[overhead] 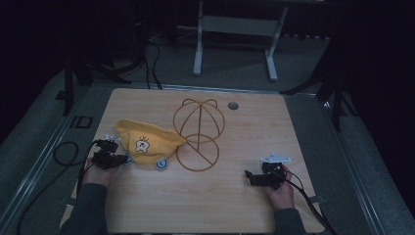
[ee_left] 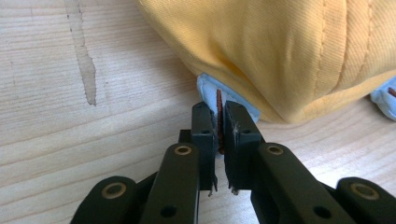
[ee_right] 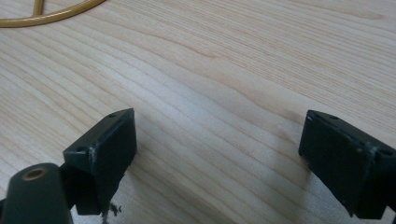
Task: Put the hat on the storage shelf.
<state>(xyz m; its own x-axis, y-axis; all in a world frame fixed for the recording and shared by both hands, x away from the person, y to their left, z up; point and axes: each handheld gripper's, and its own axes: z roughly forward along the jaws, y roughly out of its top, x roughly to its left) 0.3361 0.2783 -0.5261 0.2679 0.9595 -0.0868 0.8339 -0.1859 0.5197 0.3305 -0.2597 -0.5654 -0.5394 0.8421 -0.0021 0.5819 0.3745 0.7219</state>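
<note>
A yellow cap (overhead: 147, 142) with a small cartoon patch lies on the wooden table, left of centre. Its light blue ear tab (ee_left: 205, 86) sticks out from under the yellow cloth (ee_left: 289, 51). My left gripper (ee_left: 219, 112) is shut on that tab, with a thin brown edge pinched between the jaws. In the high view the left gripper (overhead: 120, 156) sits at the cap's left edge. A second blue tab (overhead: 161, 165) shows at the cap's front. My right gripper (ee_right: 219, 135) stands open over bare wood, seen at the right in the high view (overhead: 249, 176).
A gold wire cap stand (overhead: 198, 132) rests just right of the cap, and its ring (ee_right: 51, 16) shows at the top left of the right gripper view. A grey round grommet (overhead: 233, 105) sits near the far edge. A cable (overhead: 63, 156) loops off the table's left side.
</note>
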